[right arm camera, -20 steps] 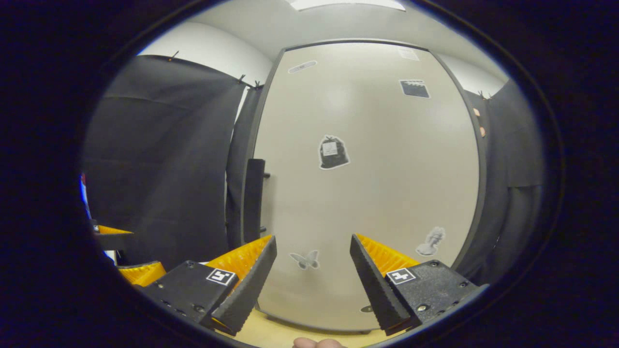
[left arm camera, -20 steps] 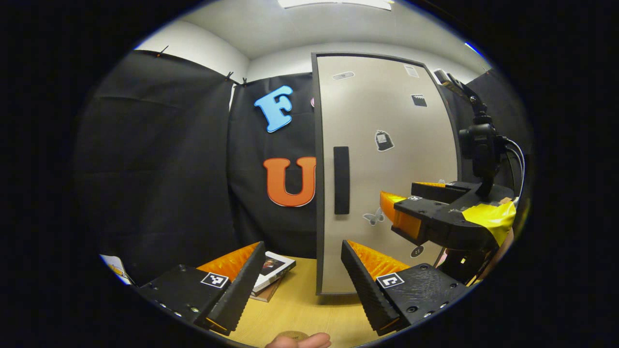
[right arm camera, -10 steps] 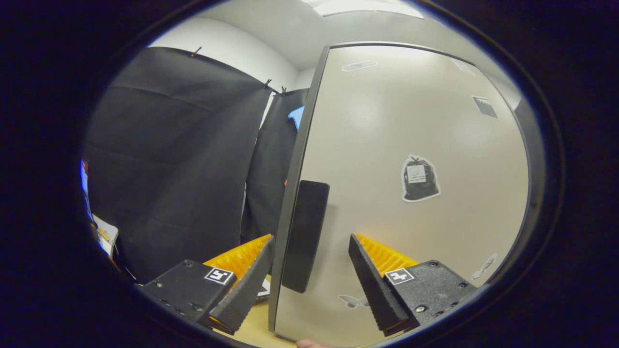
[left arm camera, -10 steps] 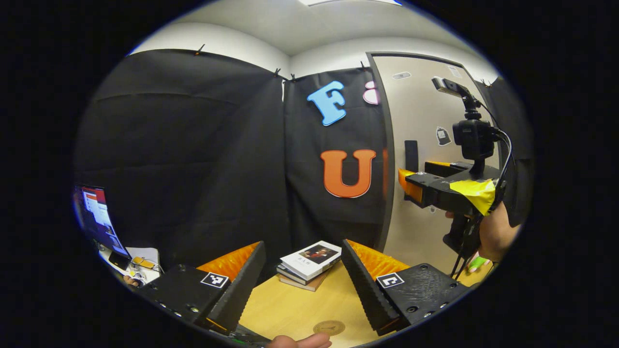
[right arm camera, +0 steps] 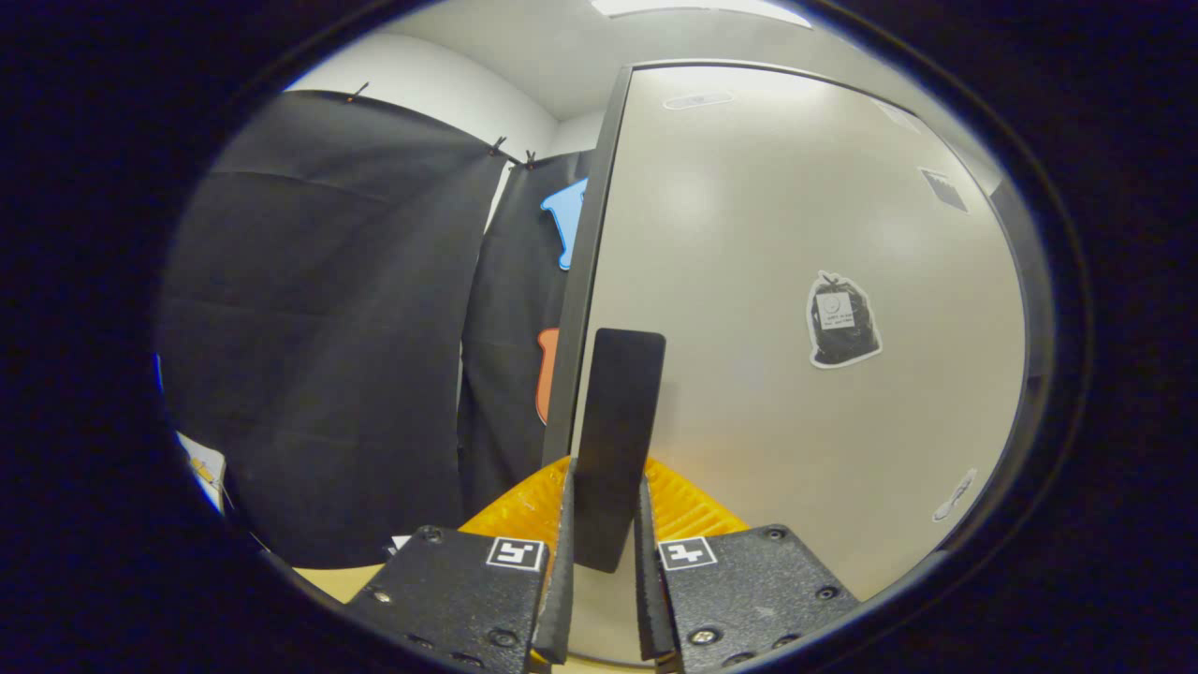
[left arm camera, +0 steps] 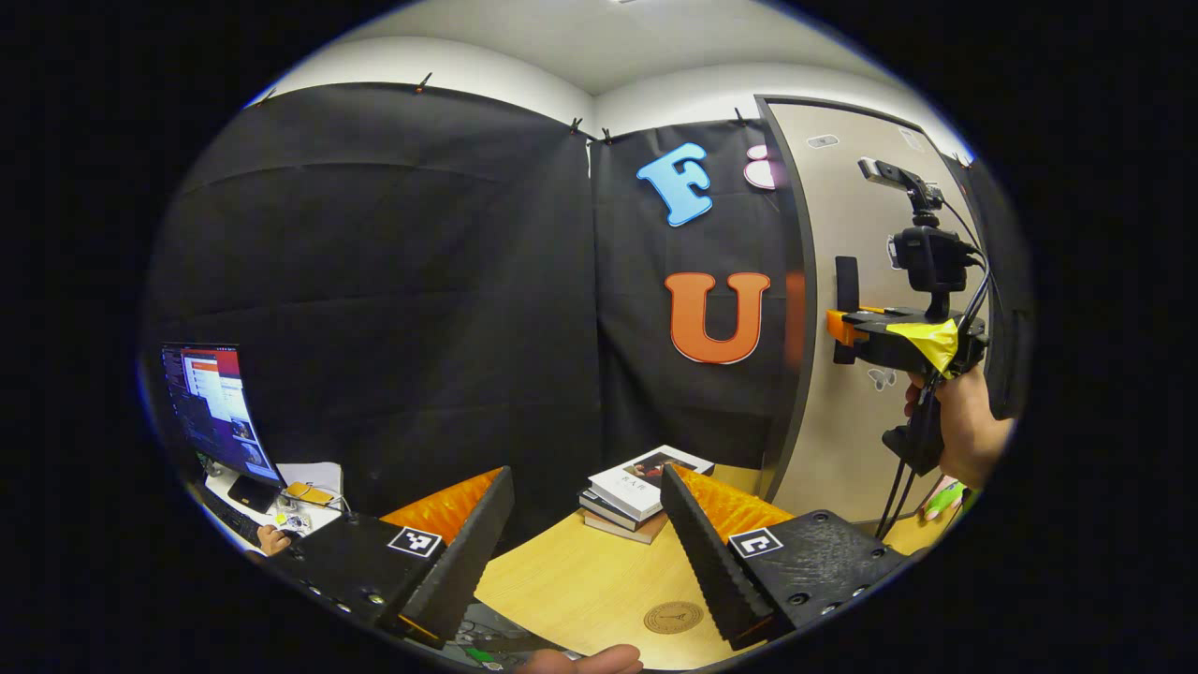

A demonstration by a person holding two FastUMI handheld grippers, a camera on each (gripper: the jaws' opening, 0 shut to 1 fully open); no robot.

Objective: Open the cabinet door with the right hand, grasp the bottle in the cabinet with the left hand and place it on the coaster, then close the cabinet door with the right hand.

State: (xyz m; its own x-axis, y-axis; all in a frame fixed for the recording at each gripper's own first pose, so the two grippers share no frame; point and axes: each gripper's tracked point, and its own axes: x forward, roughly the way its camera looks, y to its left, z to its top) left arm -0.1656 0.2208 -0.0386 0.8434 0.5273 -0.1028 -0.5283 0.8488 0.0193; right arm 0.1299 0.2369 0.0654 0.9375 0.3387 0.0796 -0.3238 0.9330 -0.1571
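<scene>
A recording booth in a lab or office: black cloth walls [left arm camera: 393, 281] clipped up ahead of the left jaws, a lit monitor [left arm camera: 213, 404] far left of them, books [left arm camera: 641, 479] on a wooden table [left arm camera: 580, 590] between them.

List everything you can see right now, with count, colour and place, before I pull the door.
Cabinet door: one, beige with dark frame, closed, right of the booth wall.
Door handle: one, black vertical bar, near the door's left edge.
Stickers: several, black-and-white and grey, scattered on the door.
Table: one, light wood, below the left gripper.
Coaster: one, round, brown, on the table's near part.
Books: a small stack, white cover on top, on the table by the door.
Monitor: one, lit, far left beyond the table.
Left gripper: open, over the table.
Right gripper: both fingers pressed on the door handle.
Hand: one, holding the right gripper's grip.
</scene>
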